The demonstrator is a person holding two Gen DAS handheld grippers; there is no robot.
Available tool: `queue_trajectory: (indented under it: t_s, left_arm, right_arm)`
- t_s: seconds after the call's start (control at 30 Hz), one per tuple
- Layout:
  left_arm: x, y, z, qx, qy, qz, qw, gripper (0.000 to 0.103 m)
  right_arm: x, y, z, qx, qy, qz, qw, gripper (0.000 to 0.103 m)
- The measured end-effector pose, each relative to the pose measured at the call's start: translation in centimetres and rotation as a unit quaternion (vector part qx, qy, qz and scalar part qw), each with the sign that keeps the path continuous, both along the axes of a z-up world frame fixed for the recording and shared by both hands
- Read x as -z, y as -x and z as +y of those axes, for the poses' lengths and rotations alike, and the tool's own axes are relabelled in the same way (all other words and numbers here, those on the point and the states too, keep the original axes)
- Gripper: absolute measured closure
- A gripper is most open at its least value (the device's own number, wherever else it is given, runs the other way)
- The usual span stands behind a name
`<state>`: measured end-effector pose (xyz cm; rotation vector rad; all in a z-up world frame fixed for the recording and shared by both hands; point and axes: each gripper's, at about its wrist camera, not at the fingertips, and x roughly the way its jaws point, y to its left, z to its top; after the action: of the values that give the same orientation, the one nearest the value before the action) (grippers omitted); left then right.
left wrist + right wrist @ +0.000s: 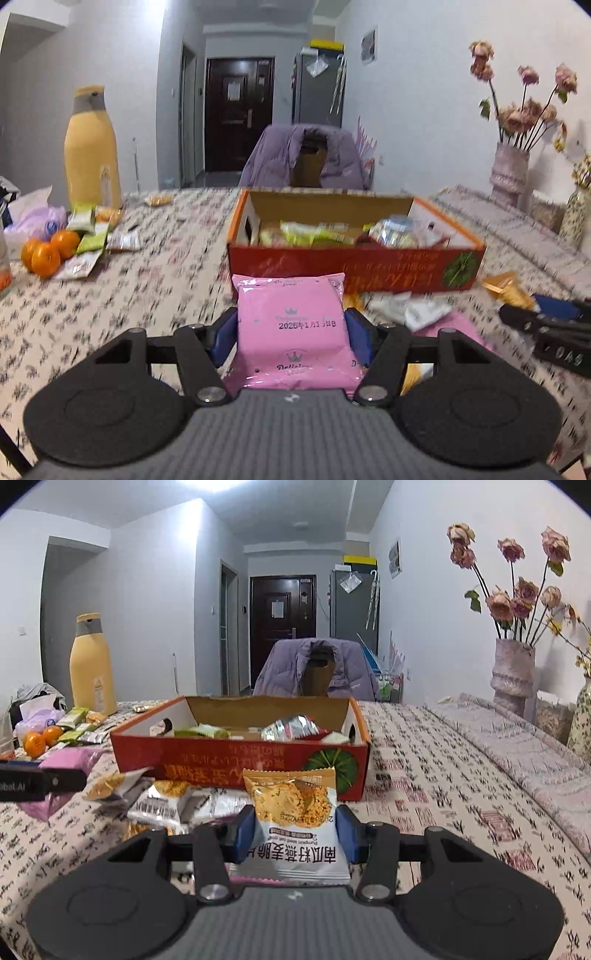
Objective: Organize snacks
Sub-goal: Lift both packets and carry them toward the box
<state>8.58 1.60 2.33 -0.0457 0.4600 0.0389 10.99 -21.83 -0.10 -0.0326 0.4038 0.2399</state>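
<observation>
A bench draped in a pale cloth printed with dark and pink characters fills the lower half of both views. On it stands an open red-and-orange cardboard box with a green pumpkin picture at one front corner; inside lie several wrapped snacks, green and silver packets among them. At the far left of the bench rises a tall yellow bottle with a grey collar, and at the far right a mottled pinkish vase holding dried roses.

The left gripper hangs in front of the box, its blue-padded fingers clamped on either side of a pink foil snack packet printed with crowns and a date, held clear of the cloth. The right gripper likewise has its fingers pressed against the sides of a white-and-orange oat crisp packet, lifted just short of the box's front wall.

Between the two grippers, against the box front, lies a loose heap of small silver and orange snack packets. Near the bottle sit three mandarins beside a scatter of green wrapped bars.
</observation>
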Motion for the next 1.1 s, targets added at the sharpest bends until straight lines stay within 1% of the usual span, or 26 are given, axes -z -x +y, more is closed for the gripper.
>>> queue_trajectory:
  t_s: [0.23, 0.4, 0.53, 0.7, 0.9, 1.03, 1.1]
  left_arm:
    - [-3.0, -2.4, -0.9, 0.014, 0.003, -0.044, 0.9989, 0.041]
    - [-5.2, -5.0, -0.8, 0.016, 0.013, -0.064, 0.9977, 0.041]
    - [-6.3, -7.2, -0.6, 0.011, 0.018, -0.074, 0.9971, 0.041]
    - [-6.5, -10.3, -0.4, 0.002, 0.022, -0.069, 0.9973, 0.041]
    - [-6.1, -14.0, -0.3, -0.008, 0.025, -0.061, 0.9978, 0.041]
    - [-5.5, -16.2, -0.2, -0.017, 0.026, -0.059, 0.9977, 0.04]
    - [-5.0, -17.2, -0.1, -0.022, 0.027, -0.057, 0.9978, 0.04]
  right_arm:
    - [-1.9, -2.2, 1.3, -0.008, 0.002, -0.029, 1.0, 0.057]
    - [-3.2, -4.6, 2.2, -0.009, 0.001, -0.041, 0.999, 0.057]
    - [-4.0, -7.1, 2.8, -0.006, 0.001, -0.049, 0.999, 0.057]
    - [-4.7, -10.4, 3.9, -0.007, 0.015, -0.061, 0.998, 0.057]
    - [-5.3, -14.4, 4.9, -0.001, 0.021, -0.061, 0.998, 0.057]
    - [-4.9, -16.7, 5.4, 0.006, 0.014, -0.053, 0.998, 0.057]
    - [-4.4, -17.5, 5.8, 0.011, 0.021, -0.054, 0.998, 0.057]
